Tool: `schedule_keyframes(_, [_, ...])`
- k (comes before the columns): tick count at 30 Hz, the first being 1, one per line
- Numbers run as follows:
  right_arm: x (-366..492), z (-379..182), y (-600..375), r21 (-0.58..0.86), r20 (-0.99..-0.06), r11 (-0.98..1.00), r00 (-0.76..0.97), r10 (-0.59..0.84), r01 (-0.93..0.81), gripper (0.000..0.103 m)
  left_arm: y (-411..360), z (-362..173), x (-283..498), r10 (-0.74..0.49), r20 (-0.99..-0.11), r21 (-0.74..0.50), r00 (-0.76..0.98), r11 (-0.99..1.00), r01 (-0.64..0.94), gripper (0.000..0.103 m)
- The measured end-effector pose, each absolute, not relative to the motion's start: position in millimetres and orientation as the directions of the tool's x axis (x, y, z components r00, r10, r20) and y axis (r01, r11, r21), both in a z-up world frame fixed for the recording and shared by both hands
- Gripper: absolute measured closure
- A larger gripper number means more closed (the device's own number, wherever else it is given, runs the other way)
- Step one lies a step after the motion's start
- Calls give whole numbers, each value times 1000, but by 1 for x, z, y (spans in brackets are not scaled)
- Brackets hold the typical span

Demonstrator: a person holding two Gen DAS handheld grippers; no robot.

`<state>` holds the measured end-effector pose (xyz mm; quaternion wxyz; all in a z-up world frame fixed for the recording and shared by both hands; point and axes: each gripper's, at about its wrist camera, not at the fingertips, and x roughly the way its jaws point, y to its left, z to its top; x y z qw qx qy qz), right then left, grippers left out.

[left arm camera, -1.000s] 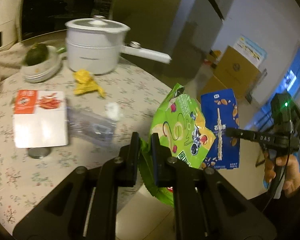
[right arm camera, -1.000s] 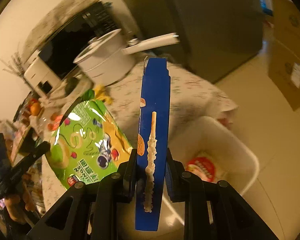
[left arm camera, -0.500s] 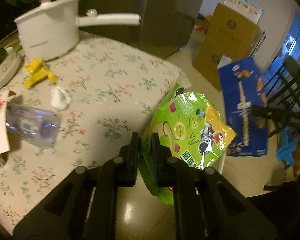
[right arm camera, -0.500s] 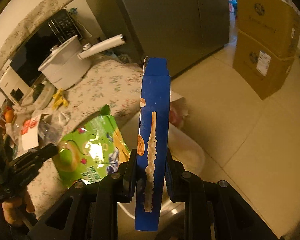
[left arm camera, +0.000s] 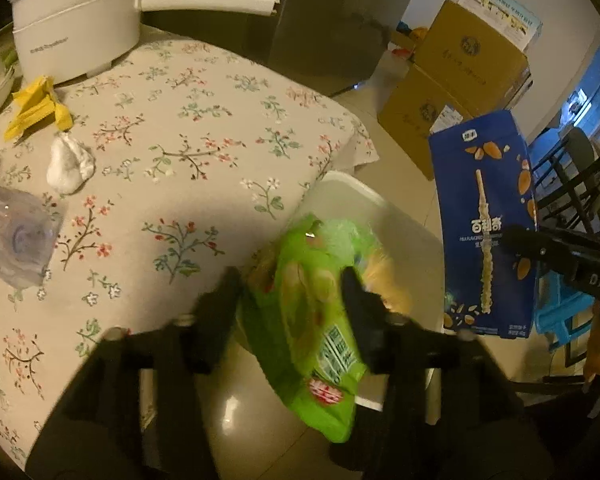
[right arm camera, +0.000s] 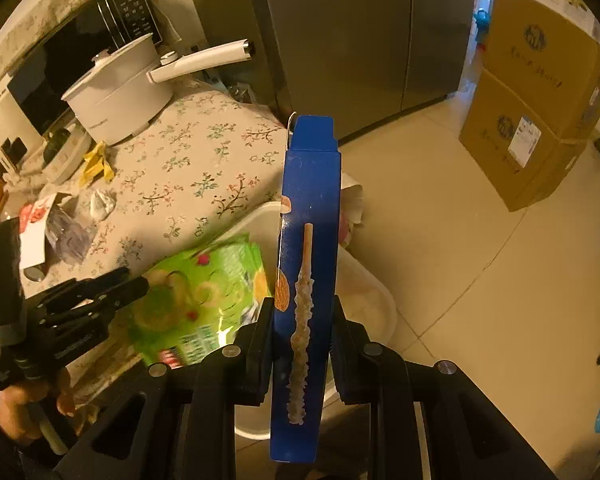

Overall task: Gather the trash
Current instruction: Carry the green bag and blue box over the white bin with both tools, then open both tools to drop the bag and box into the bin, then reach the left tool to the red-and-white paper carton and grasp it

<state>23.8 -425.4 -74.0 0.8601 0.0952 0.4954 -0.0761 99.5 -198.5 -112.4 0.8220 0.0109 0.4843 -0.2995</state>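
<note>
Left gripper (left arm camera: 290, 296) is spread wide, green bag (left arm camera: 316, 320) unheld above bin (left arm camera: 364, 200); rim could be clipped. Blue box (right arm camera: 306, 280) is clamped by right gripper (right arm camera: 302, 332).

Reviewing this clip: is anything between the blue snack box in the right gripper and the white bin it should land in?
Partly. The green snack bag hangs over the white plastic bin's near left side. The bin's right part lies open beside the blue snack box clamped in the right gripper.
</note>
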Motion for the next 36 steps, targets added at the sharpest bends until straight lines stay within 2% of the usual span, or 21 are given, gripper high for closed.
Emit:
schedule_keyframes(3, [24,-73,-424,48,-864,972,497,-76,231,78,-197,-105,99,-503,-790,-283,350,807,519,44])
schedule_keyframes(5, [25,-74,-423,52,-867,972,494,-70,230,78,-194,-102,99,-511,-784,-289,353,803,522,38])
schedule_keyframes(9, [29,-81,-418,60,-883,974,467,-50,218,78,-187,-97,98,-505,-786,-291,357,812,507,35])
schedule_keyframes(13, [38,-94,-407,30,-909,981,414,-54,194,78,-174,-91,97,-472,-795,-261,381,834,487,25])
schedule_keyframes(23, [50,-112,-391,5,-936,982,347,-62,190,75,-126,-79,98,-368,-820,-189,438,897,400,16])
schedule_keyframes(24, [51,-112,-390,9,-937,981,344,-59,192,72,-122,-78,98,-361,-819,-180,447,900,397,16])
schedule_keyframes(27, [52,-110,-388,19,-935,979,352,-54,202,50,-111,-70,96,-344,-811,-155,473,906,394,13])
schedule_keyframes(28, [52,-108,-386,22,-931,979,361,-54,202,46,-107,-67,95,-338,-808,-146,482,908,393,11])
schedule_keyframes(36, [56,-102,-374,24,-924,981,380,-52,193,36,-74,-58,97,-316,-795,-145,517,928,344,8])
